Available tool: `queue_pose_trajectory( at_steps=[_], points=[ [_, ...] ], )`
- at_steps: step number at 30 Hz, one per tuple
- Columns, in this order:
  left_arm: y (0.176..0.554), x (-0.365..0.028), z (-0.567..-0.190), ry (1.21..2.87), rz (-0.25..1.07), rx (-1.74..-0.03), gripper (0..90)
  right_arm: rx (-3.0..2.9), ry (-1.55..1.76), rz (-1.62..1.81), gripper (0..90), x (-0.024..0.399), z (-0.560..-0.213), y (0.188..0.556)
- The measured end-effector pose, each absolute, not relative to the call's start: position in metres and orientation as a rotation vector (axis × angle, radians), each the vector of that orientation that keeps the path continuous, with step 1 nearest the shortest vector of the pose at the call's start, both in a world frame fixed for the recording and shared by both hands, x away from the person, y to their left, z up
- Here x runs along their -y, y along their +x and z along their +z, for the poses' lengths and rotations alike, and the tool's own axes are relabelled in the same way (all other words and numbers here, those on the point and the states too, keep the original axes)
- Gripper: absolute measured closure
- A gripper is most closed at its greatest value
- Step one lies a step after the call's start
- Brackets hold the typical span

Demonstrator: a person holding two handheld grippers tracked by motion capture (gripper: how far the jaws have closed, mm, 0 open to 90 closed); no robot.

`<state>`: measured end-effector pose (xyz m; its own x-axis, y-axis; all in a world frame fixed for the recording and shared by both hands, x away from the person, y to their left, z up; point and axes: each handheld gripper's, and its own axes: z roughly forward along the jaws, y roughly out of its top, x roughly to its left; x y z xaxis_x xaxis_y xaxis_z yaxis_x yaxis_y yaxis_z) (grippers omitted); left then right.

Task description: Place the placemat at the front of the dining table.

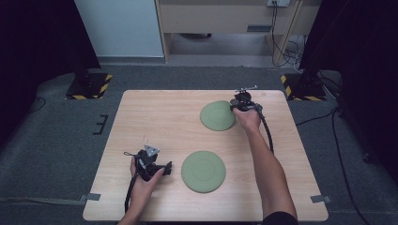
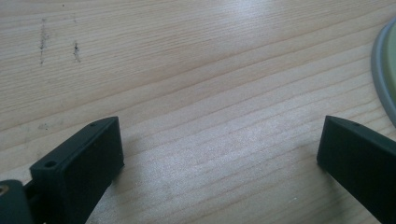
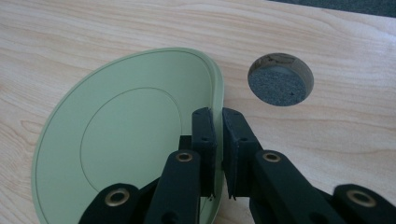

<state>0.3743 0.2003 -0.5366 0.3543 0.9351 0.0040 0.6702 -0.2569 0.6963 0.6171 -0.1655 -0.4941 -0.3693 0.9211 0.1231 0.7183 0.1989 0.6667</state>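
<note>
Right claw (image 3: 218, 140) clamped on far plate (image 3: 121, 135) rim, left claw (image 2: 219, 154) wide over bare table (image 2: 187, 70).

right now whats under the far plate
The far plate, its rim pinched in the right gripper, tilts off the table. Bare wood surrounds it; underneath is covered.

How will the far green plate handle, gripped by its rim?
The far green plate looks rigid, keeping its shape while the right tool pinches its rim. Probably light: one edge grip tilts it. Its smooth surface suggests it could slip or pivot between the pads.
</note>
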Motion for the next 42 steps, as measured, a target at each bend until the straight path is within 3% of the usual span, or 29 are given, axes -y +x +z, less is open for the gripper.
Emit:
queue_pose_trajectory(
  at_steps=[9, 32, 42],
  points=[
    [0.374, -0.200, -0.537, 2.018, 0.569, -1.389, 0.0, -2.165, 1.576, 0.935, 80.8, 0.171, -0.505, 0.612],
    [0.374, -0.200, -0.537, 2.016, 0.568, -1.387, 0.0, -2.132, 1.594, 0.973, 20.0, 0.160, -0.486, 0.600],
    [0.375, -0.201, -0.537, 2.021, 0.559, -1.377, 0.0, -2.138, 1.547, 1.008, 8.7, 0.154, -0.457, 0.568]
  ],
)
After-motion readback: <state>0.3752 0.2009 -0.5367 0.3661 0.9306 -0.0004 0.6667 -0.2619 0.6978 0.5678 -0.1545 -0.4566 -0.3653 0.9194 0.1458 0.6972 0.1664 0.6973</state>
